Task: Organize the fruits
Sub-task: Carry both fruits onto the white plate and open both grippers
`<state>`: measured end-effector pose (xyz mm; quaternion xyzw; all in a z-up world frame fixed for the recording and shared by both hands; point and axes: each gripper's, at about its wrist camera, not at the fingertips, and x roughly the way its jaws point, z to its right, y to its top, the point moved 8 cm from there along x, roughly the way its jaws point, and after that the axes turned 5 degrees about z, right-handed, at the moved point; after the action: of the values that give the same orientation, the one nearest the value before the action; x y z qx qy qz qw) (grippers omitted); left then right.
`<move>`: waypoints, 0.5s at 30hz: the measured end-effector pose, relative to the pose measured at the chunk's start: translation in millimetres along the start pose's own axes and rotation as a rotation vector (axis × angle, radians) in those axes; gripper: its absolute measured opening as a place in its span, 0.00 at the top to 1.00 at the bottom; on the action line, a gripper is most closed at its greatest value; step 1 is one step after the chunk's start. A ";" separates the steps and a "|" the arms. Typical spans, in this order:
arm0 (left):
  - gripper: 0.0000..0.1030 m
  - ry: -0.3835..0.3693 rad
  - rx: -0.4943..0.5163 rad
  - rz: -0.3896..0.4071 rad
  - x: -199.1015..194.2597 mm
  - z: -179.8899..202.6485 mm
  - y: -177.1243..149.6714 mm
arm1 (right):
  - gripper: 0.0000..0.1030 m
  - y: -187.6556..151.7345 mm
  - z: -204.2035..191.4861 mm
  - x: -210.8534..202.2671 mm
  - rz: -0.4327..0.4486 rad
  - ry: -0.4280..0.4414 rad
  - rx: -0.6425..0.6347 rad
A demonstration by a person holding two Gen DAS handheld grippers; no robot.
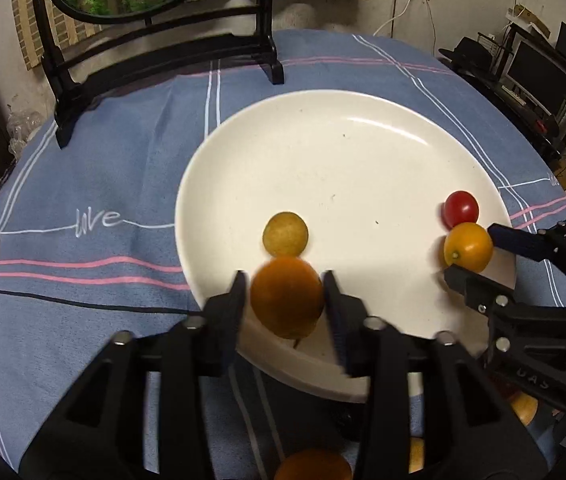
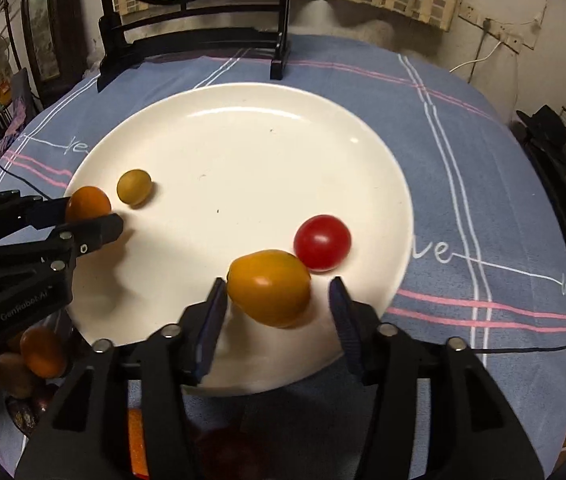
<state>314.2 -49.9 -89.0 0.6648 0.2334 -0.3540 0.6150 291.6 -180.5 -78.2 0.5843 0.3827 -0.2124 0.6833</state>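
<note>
A white plate (image 1: 363,152) lies on the blue cloth; it also shows in the right wrist view (image 2: 243,128). My left gripper (image 1: 285,296) is over its near rim, fingers close on both sides of an orange fruit (image 1: 287,298); contact is unclear. That fruit and gripper show in the right wrist view (image 2: 89,202). A yellow-green fruit (image 1: 285,233) lies just beyond. My right gripper (image 2: 279,300) is open around a yellow-orange tomato (image 2: 269,288), a gap on its right side. A red tomato (image 2: 322,243) touches it. The right gripper (image 1: 471,254) shows at the plate's right edge.
A black mirror stand (image 1: 163,60) stands at the far side of the table. More fruit lies near the table's front edge (image 2: 39,352), below the grippers. Shelves and a monitor (image 1: 539,76) are off the table to the right.
</note>
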 end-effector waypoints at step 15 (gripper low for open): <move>0.27 0.028 0.023 0.124 -89.0 -23.4 -39.7 | 0.37 -66.7 22.5 -97.4 0.110 -0.011 0.088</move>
<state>231.8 -10.4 -47.6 0.6899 0.1961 -0.3086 0.6249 188.5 -232.5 -44.9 0.6328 0.3367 -0.1945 0.6696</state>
